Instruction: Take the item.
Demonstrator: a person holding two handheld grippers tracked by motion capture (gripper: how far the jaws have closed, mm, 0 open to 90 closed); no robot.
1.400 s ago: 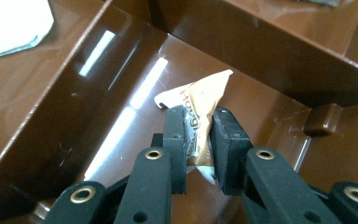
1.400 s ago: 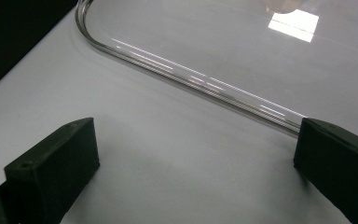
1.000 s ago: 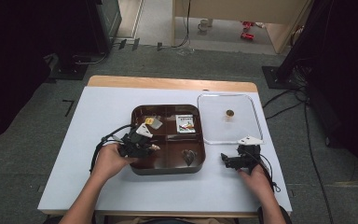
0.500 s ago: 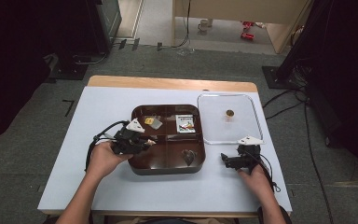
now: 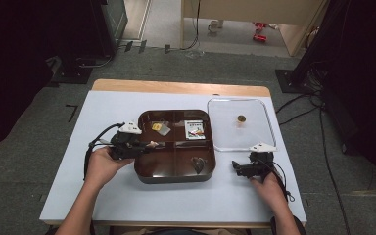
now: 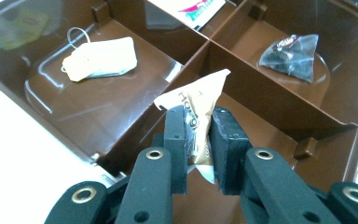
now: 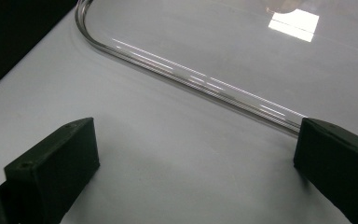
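Sachet (image 6: 196, 106), tan, crinkled, printed lettering, perhaps foil.

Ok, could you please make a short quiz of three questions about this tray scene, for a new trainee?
1. True or false: the left tool is shut on a small packet.
2. The right tool is: A) holding the clear lid; B) open above the white table, beside the lid; C) inside the brown tray.
3. Fill in: the dark pyramid tea bag lies in a tray compartment ____ from the one with the pale tagged tea bag.

Key: 1 true; 2 B; 3 different (a divider wall stands between them).
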